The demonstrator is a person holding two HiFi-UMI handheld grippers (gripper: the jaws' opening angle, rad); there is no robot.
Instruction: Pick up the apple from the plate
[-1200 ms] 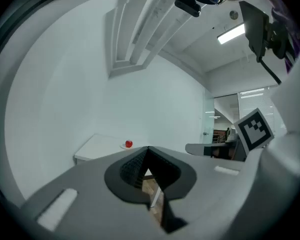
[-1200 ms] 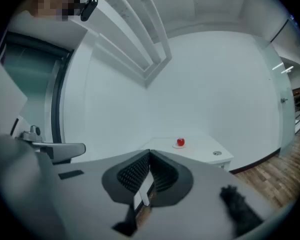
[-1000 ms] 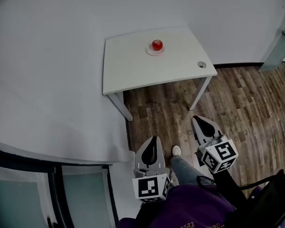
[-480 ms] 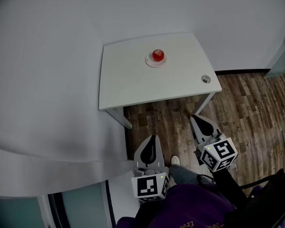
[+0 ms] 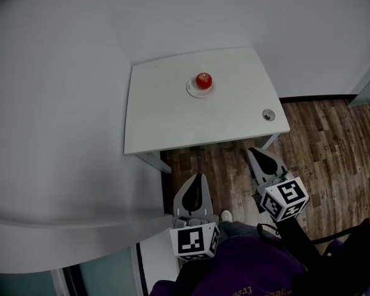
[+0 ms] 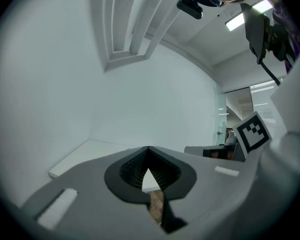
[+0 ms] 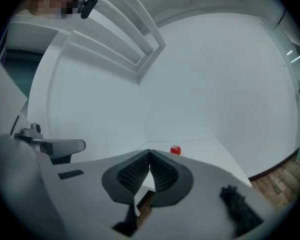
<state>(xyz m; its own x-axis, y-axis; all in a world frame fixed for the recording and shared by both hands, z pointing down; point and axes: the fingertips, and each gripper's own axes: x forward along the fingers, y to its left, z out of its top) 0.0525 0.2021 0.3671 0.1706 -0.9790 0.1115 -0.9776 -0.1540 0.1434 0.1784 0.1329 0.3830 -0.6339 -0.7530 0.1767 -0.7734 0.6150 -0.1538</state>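
Note:
A red apple [image 5: 203, 81] sits on a small white plate [image 5: 193, 91] near the middle of a white table [image 5: 160, 122] in a room corner. In the right gripper view the apple [image 7: 175, 150] shows small and far beyond the jaws. My left gripper [image 5: 197, 179] and right gripper [image 5: 254, 153] are held over the wooden floor, short of the table's near edge, both pointing toward it. Both grippers are shut with nothing between their jaws. In the left gripper view the left gripper [image 6: 148, 149] points at the table's near corner.
A small round metal fitting [image 5: 268, 114] sits in the table's right front corner. White walls close the table in at the back and left. Wooden floor [image 5: 333, 147] lies to the right. The person's shoe [image 5: 226, 216] is between the grippers.
The table and apple have come nearer and lower in the head view as the person walked toward them. Both grippers stayed shut and kept their places relative to the body.

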